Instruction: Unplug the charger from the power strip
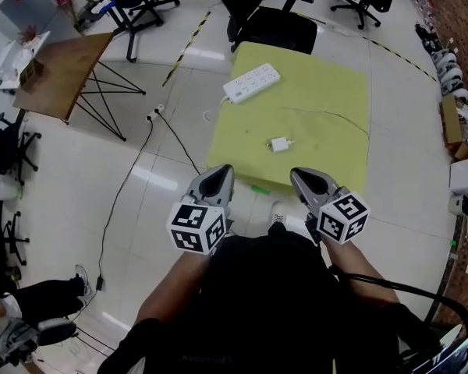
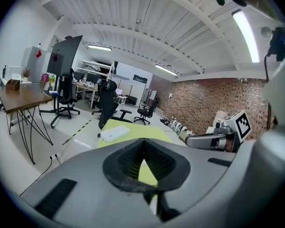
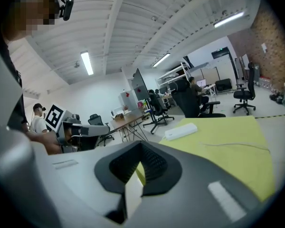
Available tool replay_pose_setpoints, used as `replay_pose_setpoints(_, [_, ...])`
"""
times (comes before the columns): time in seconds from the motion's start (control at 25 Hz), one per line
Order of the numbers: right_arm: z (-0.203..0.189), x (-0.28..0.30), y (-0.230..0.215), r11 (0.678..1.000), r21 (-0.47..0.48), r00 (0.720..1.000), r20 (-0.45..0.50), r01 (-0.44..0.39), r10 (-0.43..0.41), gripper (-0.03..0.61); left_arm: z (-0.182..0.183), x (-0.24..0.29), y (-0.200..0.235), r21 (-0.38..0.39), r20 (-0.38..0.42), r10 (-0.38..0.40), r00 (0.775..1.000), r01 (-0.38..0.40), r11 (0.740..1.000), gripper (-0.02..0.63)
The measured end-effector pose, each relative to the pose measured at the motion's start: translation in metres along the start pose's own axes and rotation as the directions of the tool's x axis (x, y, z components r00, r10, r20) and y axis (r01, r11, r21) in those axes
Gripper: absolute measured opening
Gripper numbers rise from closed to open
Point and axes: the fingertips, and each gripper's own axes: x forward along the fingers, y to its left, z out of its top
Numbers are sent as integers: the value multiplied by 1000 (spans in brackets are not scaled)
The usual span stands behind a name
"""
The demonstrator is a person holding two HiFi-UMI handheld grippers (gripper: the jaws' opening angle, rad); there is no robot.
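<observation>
The charger point(image 1: 279, 144) lies unplugged on the yellow-green table point(image 1: 335, 84), about midway across it and somewhat nearer the near edge. Bare cloth is open on every side of it. Its thin white cable point(image 1: 331, 115) curves away toward the right edge. The power strip point(image 1: 252, 82) sits well apart from the charger, at the far left corner and close to the left edge, with its own lead dropping off that side.

There is one charger, one power strip and one cable on the table, and two tongs in front of it. Beyond the table are several black office chairs point(image 1: 269, 22). A wooden table point(image 1: 58, 72) stands off to the left, and a black cord point(image 1: 129, 178) trails over the white floor.

The left tongs point(image 1: 218, 171) hang over the near left corner of the table, and their jaws are pressed together with nothing between them. The right tongs point(image 1: 299, 174) hang over the near edge, just beside the left pair. Their jaws are also pressed together and empty. Neither pair touches the charger or the power strip.
</observation>
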Motion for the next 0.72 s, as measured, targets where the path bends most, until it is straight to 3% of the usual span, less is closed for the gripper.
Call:
replay_pose_setpoints(0.36, [-13,-14,30,996,7,995,21,94,-94,2,-9,-26,1,29,-13,-80,997,80,996,5])
replay_pose_setpoints(0.72, [-10,-27,21,999,-45,999,-24,29,-30,2,-1,-26,-20,-10,41,-8,999,9,1000,5])
